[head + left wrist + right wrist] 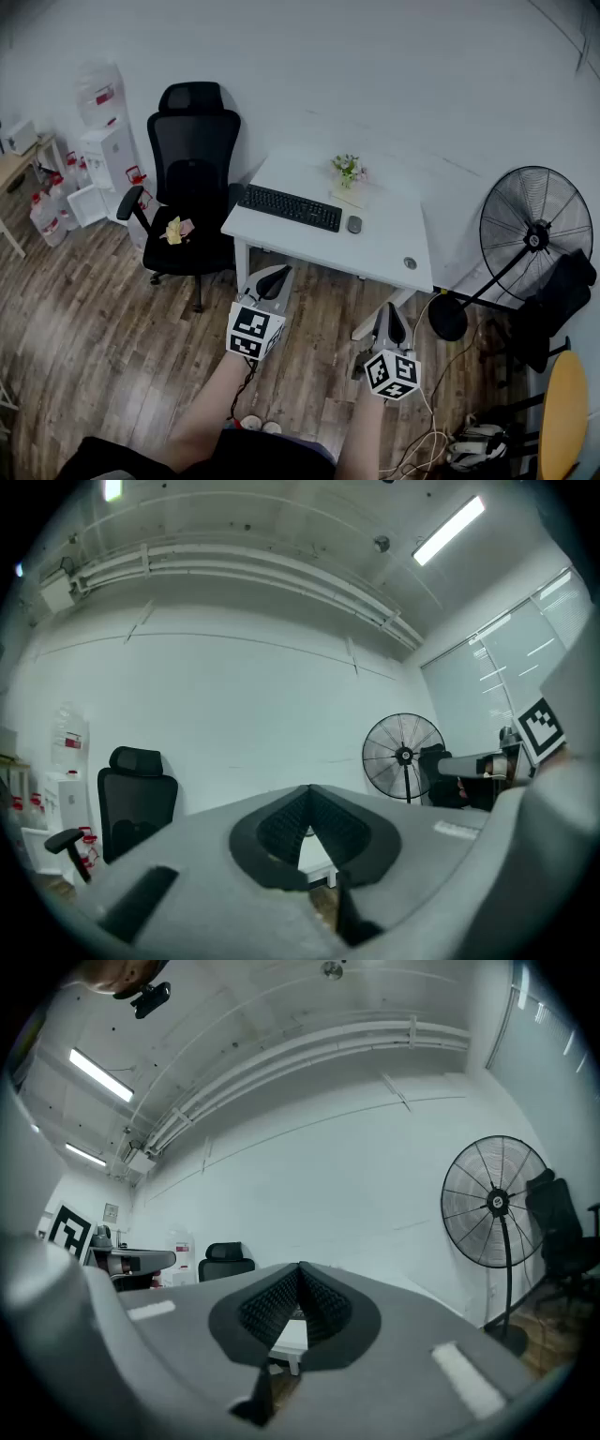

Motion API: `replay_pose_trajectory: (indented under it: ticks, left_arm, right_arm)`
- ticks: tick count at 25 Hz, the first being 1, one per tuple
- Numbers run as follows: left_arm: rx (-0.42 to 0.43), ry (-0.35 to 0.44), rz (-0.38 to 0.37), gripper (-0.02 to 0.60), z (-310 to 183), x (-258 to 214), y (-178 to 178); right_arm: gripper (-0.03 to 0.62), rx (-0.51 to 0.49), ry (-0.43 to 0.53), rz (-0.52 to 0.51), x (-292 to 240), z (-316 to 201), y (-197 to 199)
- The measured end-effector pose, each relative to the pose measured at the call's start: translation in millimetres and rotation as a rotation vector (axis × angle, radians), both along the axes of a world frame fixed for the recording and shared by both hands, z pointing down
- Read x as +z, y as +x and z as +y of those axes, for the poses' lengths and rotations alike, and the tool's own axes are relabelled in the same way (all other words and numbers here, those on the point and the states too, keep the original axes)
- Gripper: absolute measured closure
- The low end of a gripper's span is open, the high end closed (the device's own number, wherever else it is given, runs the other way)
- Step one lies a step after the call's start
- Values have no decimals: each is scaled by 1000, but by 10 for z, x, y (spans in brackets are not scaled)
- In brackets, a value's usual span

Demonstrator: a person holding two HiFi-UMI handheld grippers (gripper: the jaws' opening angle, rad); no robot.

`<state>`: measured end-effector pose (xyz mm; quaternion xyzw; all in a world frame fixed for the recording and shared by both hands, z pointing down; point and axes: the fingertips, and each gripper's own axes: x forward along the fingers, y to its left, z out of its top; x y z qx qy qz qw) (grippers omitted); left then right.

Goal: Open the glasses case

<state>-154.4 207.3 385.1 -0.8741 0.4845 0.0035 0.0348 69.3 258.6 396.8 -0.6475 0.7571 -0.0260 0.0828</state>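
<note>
No glasses case can be made out for certain in any view; a pale flat thing lies under a small plant on the white desk, too small to identify. My left gripper is held level in front of the desk, well short of it, jaws shut with nothing between them. My right gripper is beside it to the right, also shut and empty. In the left gripper view the left gripper has its ribbed pads meeting at the tip, and in the right gripper view the right gripper shows the same.
On the desk lie a black keyboard and a mouse. A black office chair stands left of the desk, a standing fan to its right. Cables trail on the wooden floor. A water dispenser stands far left.
</note>
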Motion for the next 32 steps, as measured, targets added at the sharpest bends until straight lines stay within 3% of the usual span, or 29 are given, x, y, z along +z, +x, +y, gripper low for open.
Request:
replay_pose_trajectory:
  ticks: [25,32]
  left_arm:
    - [52,-47,8,574,-82,166,92]
    - [82,-53,16,500,-81,183,158]
  right_arm:
    - [586,14,17,-12,-37,-22,-3]
    - [586,14,12,-21,-10,-32,59]
